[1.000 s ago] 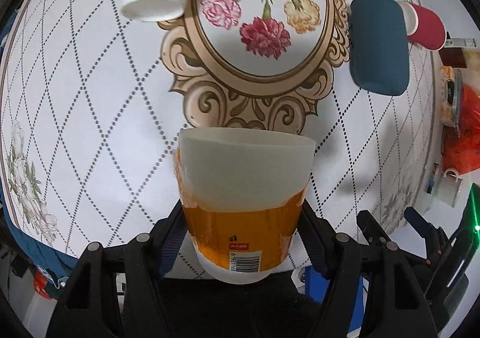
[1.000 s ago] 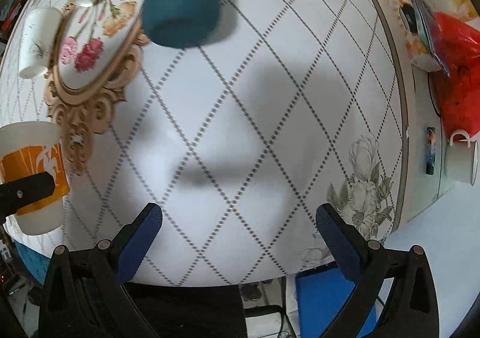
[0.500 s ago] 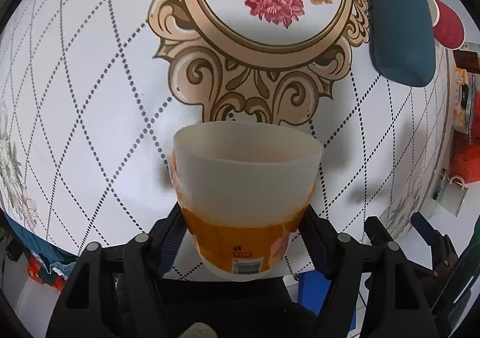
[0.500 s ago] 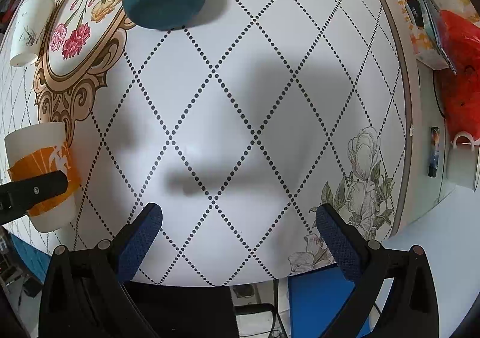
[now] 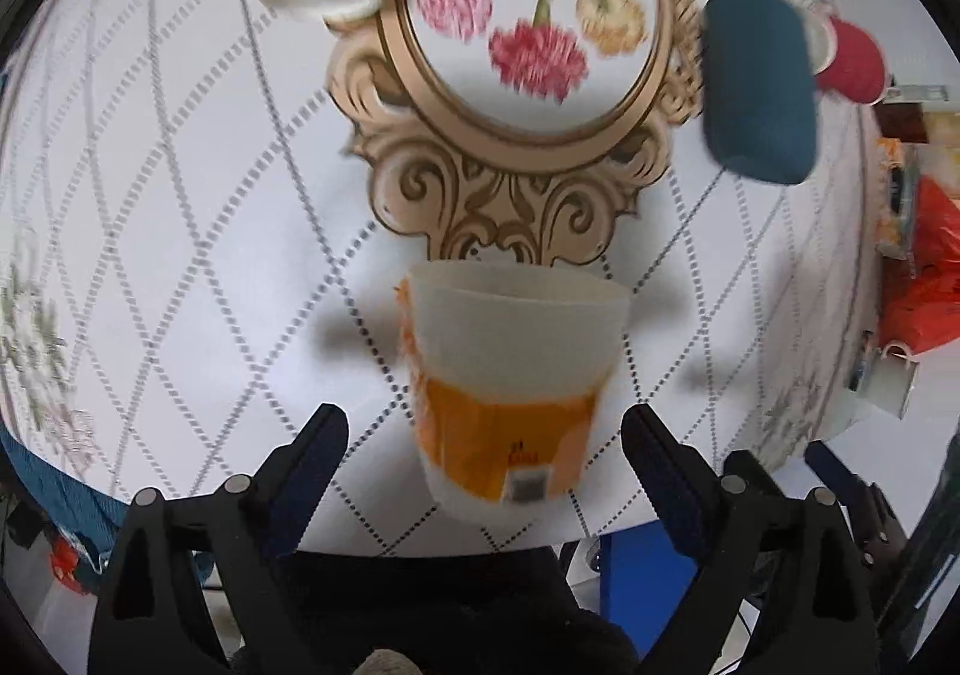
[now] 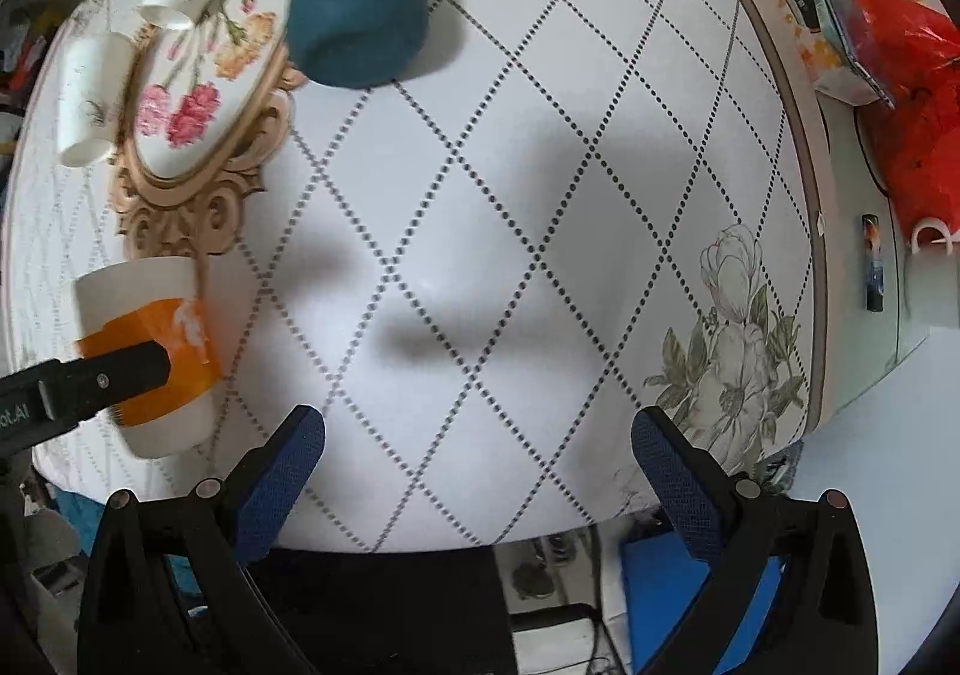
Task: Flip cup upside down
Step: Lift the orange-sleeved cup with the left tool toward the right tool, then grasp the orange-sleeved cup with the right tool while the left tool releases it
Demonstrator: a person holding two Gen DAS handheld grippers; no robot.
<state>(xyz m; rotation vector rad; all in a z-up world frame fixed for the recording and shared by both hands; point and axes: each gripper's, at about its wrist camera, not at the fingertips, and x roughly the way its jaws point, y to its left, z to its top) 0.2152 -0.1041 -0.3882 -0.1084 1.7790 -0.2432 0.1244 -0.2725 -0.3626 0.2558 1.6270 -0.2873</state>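
Observation:
A white paper cup with an orange band (image 5: 510, 375) stands on the table with its wide rim down and its narrow base toward me. My left gripper (image 5: 485, 456) is open, its fingers apart on either side of the cup and clear of it. The cup also shows at the left of the right wrist view (image 6: 147, 351), partly behind a left finger (image 6: 90, 381). My right gripper (image 6: 477, 459) is open and empty above the patterned table top.
A dark teal cup (image 5: 759, 87) and a red cup (image 5: 852, 60) lie on their sides at the right. Two white cups (image 6: 90, 99) lie by the floral medallion (image 5: 534, 33). A red bag (image 6: 900, 93) and a white mug (image 6: 933, 279) sit beyond the table's right edge (image 6: 804, 183).
My left gripper has opened and let go of the orange-banded cup, which now stands on the table. The right gripper stays open and has shifted slightly.

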